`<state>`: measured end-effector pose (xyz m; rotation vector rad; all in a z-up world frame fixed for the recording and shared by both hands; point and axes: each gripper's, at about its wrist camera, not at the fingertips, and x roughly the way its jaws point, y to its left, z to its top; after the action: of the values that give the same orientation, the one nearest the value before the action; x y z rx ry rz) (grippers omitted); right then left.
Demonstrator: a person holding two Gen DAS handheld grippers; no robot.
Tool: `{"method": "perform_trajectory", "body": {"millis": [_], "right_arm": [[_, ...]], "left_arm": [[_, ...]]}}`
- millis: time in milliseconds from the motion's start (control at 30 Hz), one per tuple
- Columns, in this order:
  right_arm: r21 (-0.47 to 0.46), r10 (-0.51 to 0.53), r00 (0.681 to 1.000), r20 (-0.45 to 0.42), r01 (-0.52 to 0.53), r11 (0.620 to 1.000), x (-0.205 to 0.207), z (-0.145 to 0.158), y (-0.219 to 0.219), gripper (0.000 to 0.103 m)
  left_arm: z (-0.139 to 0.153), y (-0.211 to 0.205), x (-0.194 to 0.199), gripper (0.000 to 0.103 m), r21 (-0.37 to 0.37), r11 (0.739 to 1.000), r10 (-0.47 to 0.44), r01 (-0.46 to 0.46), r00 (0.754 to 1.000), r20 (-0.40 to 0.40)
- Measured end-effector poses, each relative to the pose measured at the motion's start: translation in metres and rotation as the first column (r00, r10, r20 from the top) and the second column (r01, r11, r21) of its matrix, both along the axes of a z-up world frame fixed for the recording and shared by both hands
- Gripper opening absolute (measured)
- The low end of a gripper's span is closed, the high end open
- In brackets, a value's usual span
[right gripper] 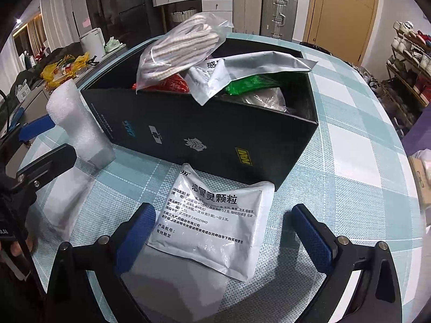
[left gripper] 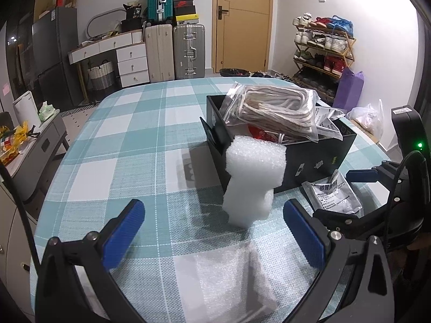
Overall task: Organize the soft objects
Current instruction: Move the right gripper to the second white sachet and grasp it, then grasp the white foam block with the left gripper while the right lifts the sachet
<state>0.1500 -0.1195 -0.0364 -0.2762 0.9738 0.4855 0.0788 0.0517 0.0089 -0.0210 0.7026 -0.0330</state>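
Observation:
A black box [left gripper: 317, 158] stands on the checked table, filled with a bag of rope [left gripper: 274, 107] and several packets. A white foam piece [left gripper: 250, 177] leans upright against the box's near corner. My left gripper [left gripper: 212, 231] is open just in front of the foam, which stands between and beyond its fingers. A white sachet [right gripper: 212, 223] lies flat on the table before the box [right gripper: 204, 132]. My right gripper [right gripper: 223, 234] is open with its fingers on either side of the sachet. The foam also shows at left in the right wrist view [right gripper: 78, 126].
A flat sheet of bubble wrap [left gripper: 229, 280] lies on the tablecloth under my left gripper. The right gripper shows at right in the left wrist view [left gripper: 377, 177]. Suitcases, drawers and a shoe rack [left gripper: 323, 51] stand beyond the table's far edge.

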Motion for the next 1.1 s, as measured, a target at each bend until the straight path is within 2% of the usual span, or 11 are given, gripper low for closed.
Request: {"method": "perform_trajectory", "body": {"millis": [100, 333, 533, 733, 1000, 1100], "right_arm": [[0.004, 0.013, 1.0, 0.002, -0.013, 1.0, -0.002, 0.001, -0.004, 0.097], [0.017, 0.061, 0.998, 0.014, -0.061, 0.998, -0.009, 0.007, -0.004, 0.07], [0.051, 0.074, 0.997, 0.013, -0.074, 0.996, -0.009, 0.011, -0.009, 0.055], [0.063, 0.088, 0.996, 0.013, -0.089, 0.994, -0.009, 0.012, -0.011, 0.048], [0.082, 0.091, 0.996, 0.005, -0.091, 0.992, -0.008, 0.011, -0.017, 0.047], [0.082, 0.093, 0.996, 0.005, -0.093, 0.992, -0.008, 0.011, -0.018, 0.047]], "left_arm": [[0.0, -0.002, 0.0, 0.103, 0.003, 1.0, -0.003, 0.003, 1.0, -0.002], [0.001, -0.002, 0.0, 0.103, 0.0, 1.0, -0.009, 0.009, 1.0, -0.002], [0.0, -0.001, 0.0, 0.103, -0.003, 1.0, -0.017, 0.017, 1.0, -0.006], [0.0, -0.003, 0.0, 0.103, -0.006, 1.0, -0.023, 0.023, 1.0, -0.009], [-0.002, -0.008, 0.005, 0.1, -0.004, 1.0, -0.03, 0.03, 0.999, -0.024], [-0.001, -0.01, 0.004, 0.086, -0.013, 0.999, -0.049, 0.049, 0.999, -0.024]]}}
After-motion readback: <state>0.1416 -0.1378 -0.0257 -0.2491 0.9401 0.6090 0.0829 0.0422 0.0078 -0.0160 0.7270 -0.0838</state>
